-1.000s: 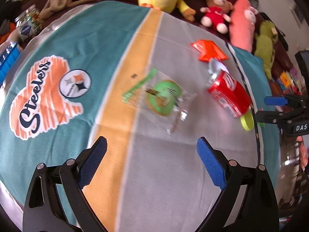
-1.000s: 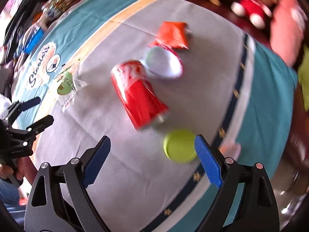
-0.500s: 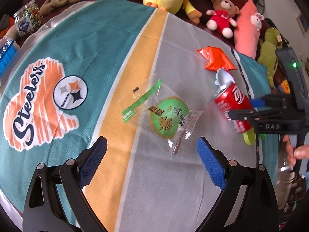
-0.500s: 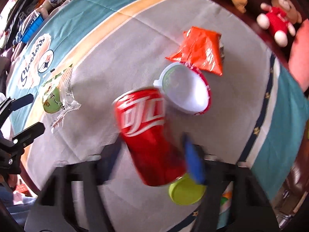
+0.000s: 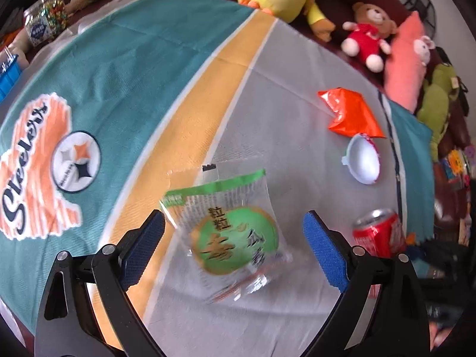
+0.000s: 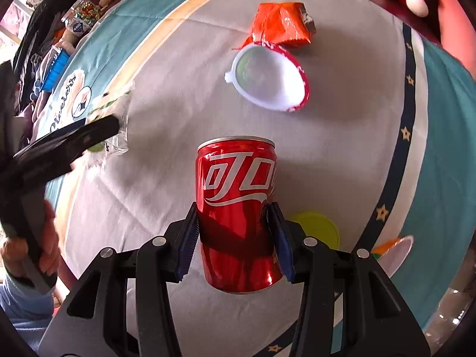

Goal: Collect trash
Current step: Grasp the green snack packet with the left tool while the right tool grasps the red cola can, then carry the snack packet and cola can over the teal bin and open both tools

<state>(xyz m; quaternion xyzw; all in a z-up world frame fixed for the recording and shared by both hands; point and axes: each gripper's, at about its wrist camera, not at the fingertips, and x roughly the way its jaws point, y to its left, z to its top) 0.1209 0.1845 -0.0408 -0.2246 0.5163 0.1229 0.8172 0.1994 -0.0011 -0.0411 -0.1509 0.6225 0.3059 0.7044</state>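
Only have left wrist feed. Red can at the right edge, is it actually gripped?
Observer: Yes. The right gripper is shut on the red can, pads on both sides.
Operator: Anything hidden behind that can?
Observer: A yellow-green lid lies flat on the cloth just right of it.
Operator: The white cup, anything inside?
Observer: Right wrist looks into the white cup: it lies on its side, looks empty.

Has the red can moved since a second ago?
Yes. The red can, then lying beside the white cup, is now gripped by the right gripper, nearer the camera.
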